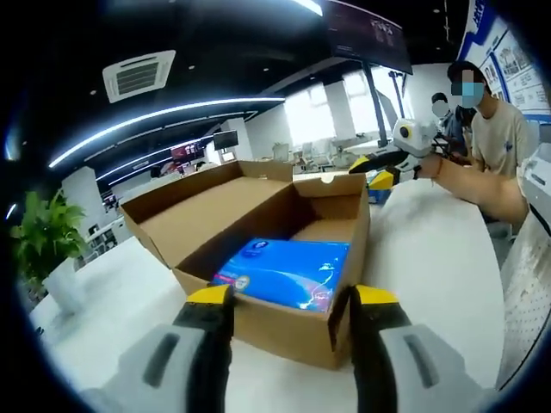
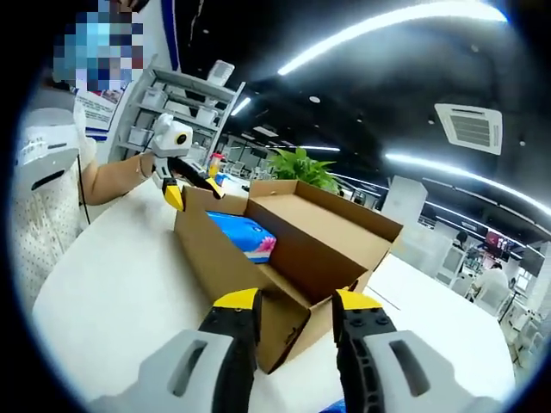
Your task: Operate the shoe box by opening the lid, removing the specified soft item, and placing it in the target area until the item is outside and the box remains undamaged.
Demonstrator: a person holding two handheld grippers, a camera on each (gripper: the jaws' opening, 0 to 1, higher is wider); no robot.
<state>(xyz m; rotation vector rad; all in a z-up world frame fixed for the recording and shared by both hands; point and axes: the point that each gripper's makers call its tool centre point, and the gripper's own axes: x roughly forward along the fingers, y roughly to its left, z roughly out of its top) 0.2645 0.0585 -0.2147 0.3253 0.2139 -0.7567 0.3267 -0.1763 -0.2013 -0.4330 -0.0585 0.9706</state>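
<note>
Here we see the shoe box [image 1: 258, 224], plain brown cardboard, standing on a white table [image 1: 430, 258] with its lid folded back and its top wide open. Inside lies the soft item [image 1: 284, 271], a flat pack in glossy blue wrap with a pink edge, resting on the box floor toward 6 o'clock in the left gripper view; in the right gripper view the pack [image 2: 245, 234] lies toward 10 o'clock.

Our left gripper [image 1: 293, 303] has its yellow-tipped jaws spread wide, straddling the box's near wall at 6 o'clock and holding nothing. Our right gripper [image 2: 297, 303] is likewise parted and empty, its tips at the box's near corner; whether they touch the card we cannot tell.
</note>
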